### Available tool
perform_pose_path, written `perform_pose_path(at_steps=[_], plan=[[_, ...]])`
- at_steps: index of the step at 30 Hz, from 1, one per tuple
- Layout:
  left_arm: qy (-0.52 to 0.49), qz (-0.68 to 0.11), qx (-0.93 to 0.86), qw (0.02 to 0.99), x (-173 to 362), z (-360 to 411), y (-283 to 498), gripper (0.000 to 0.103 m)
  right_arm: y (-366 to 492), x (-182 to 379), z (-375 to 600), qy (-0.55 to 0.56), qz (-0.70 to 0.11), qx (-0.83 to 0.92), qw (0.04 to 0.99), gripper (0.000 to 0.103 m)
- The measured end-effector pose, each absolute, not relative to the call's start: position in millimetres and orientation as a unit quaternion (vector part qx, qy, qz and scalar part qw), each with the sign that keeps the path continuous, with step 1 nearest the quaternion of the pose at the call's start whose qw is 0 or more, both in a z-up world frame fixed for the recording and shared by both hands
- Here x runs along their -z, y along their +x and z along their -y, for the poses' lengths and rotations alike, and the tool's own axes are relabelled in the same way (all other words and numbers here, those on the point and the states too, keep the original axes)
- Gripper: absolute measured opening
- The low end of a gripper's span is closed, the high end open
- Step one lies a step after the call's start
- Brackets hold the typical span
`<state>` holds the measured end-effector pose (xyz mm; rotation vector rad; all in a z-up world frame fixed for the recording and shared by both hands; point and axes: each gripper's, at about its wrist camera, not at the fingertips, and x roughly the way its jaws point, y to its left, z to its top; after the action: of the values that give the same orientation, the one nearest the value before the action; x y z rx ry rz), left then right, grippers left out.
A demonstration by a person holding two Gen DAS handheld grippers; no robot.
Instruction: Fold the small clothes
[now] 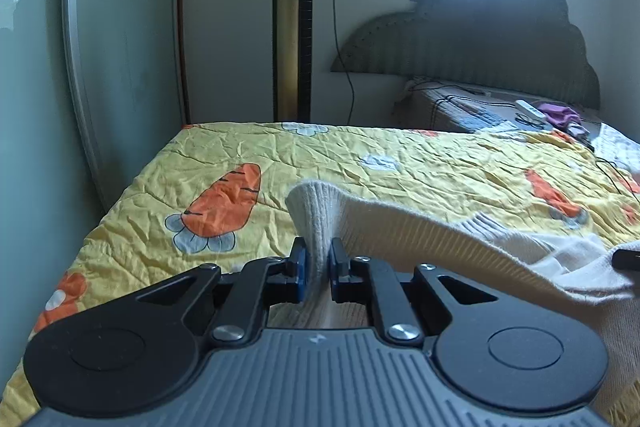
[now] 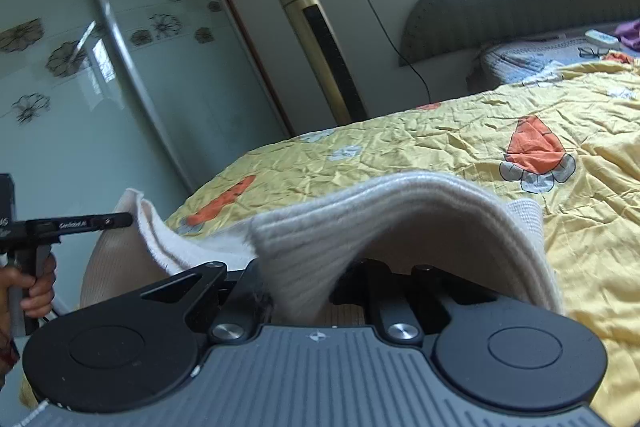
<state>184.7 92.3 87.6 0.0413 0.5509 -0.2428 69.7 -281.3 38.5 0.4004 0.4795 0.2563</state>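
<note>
Pinching cream sweater (image 1: 420,231), left tool (image 1: 318,263) level, lifted over quilt (image 1: 224,155)

Cream ribbed knit garment (image 2: 400,219) draped in an arch over the right tool (image 2: 344,283), hiding its fingertips, above the yellow carrot-print quilt (image 2: 460,131) on the bed. Left tool (image 2: 120,219) at far left, touching the garment's other edge, gripped by a hand (image 2: 36,291). Gold tower fan (image 2: 320,47) behind, beside a floral wardrobe door (image 2: 80,59).

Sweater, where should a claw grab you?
By the ribbed band along the sweater edge, coming in from the side. That band is thick and stands up above the quilt, so it slips between the left claw fingers, which pinch it there.
</note>
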Motion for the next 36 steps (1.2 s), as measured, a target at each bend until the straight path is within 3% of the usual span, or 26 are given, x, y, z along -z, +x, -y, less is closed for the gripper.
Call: perform_pose_path(at_steps=[11, 16, 19, 21, 23, 24, 28, 32, 36], plan=[[0.025, -0.304, 0.069, 0.95, -42, -82, 225, 0.011, 139, -1, 286, 0.228, -0.298, -0.104, 0.921, 0.014], [0.029, -0.317, 0.047, 0.947, -28, -78, 232, 0.014, 153, 16, 291, 0.255, -0.32, -0.101, 0.907, 0.026], [0.064, -0.31, 0.03, 0.948, -26, -72, 232, 0.022, 154, 17, 295, 0.275, -0.316, -0.11, 0.901, 0.037], [0.085, -0.304, 0.008, 0.949, -26, -72, 230, 0.035, 149, 12, 294, 0.268, -0.306, -0.108, 0.907, 0.051], [0.085, -0.291, -0.017, 0.953, -28, -77, 226, 0.07, 142, 4, 292, 0.242, -0.287, -0.097, 0.922, 0.064], [0.082, -0.282, -0.028, 0.955, -29, -80, 224, 0.075, 139, 0, 291, 0.227, -0.274, -0.091, 0.93, 0.066], [0.086, -0.271, -0.018, 0.959, -31, -81, 215, 0.077, 141, -7, 290, 0.185, -0.272, -0.08, 0.941, 0.067], [0.173, -0.298, -0.032, 0.938, -9, -65, 221, 0.077, 154, 4, 283, 0.142, -0.33, -0.07, 0.931, 0.071], [0.162, -0.289, -0.022, 0.943, -4, -66, 209, 0.077, 142, 0, 266, 0.1, -0.326, -0.055, 0.938, 0.072]])
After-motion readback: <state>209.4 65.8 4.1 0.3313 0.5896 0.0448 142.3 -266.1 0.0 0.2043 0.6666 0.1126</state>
